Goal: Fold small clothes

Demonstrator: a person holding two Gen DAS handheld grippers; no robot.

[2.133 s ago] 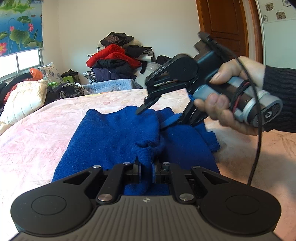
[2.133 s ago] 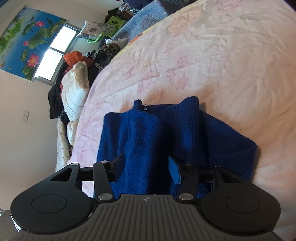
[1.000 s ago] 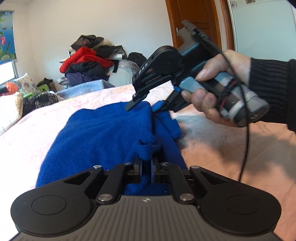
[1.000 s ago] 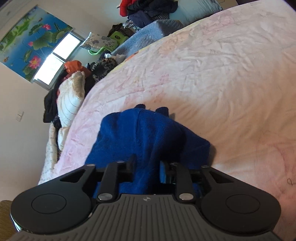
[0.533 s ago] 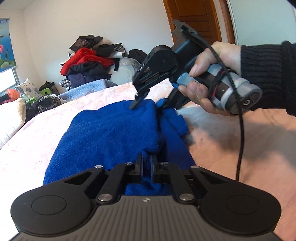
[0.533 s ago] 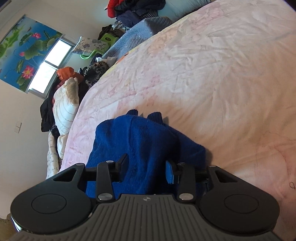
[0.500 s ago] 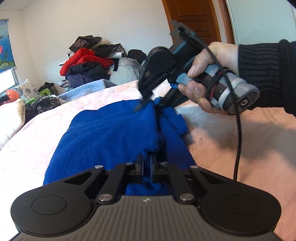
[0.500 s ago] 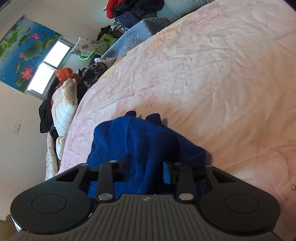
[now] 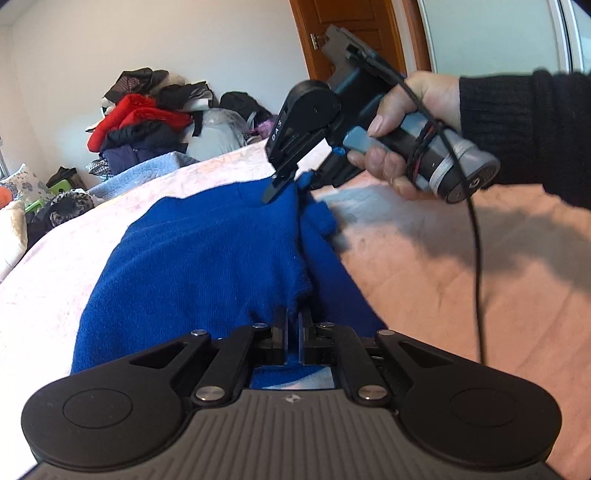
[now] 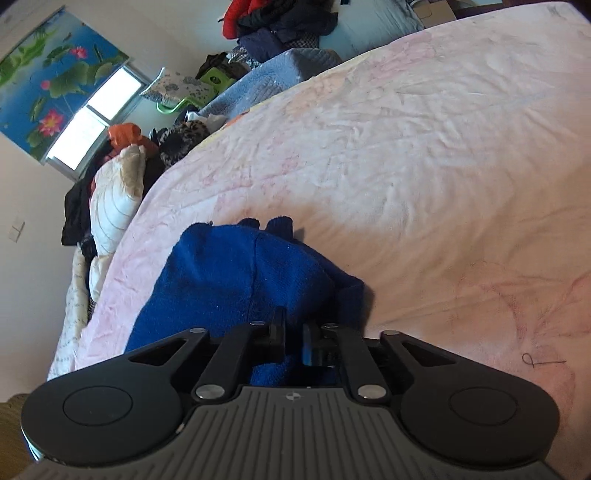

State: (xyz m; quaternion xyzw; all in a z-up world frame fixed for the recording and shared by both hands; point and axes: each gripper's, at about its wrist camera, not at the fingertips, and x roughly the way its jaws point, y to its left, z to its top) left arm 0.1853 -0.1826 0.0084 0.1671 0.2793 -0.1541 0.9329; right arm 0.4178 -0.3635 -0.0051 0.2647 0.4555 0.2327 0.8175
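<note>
A small blue knit sweater (image 9: 192,266) lies partly folded on the pink bedsheet (image 9: 461,295). My left gripper (image 9: 293,325) is shut on a raised fold of its near edge. My right gripper (image 10: 293,338) is shut on the sweater's (image 10: 229,280) other end; in the left wrist view the right gripper (image 9: 288,184) pinches the far corner, held by a hand in a dark sleeve. The cloth is lifted a little between the two grips.
A pile of red, black and dark clothes (image 9: 144,118) lies beyond the far end of the bed. Pillows and more clothes (image 10: 114,188) lie by the window side. A wooden door (image 9: 354,29) stands behind. A black cable (image 9: 478,258) hangs from the right gripper.
My right gripper's jaws have closed onto the sweater's far corner. The left gripper has kept its hold and hardly moved.
</note>
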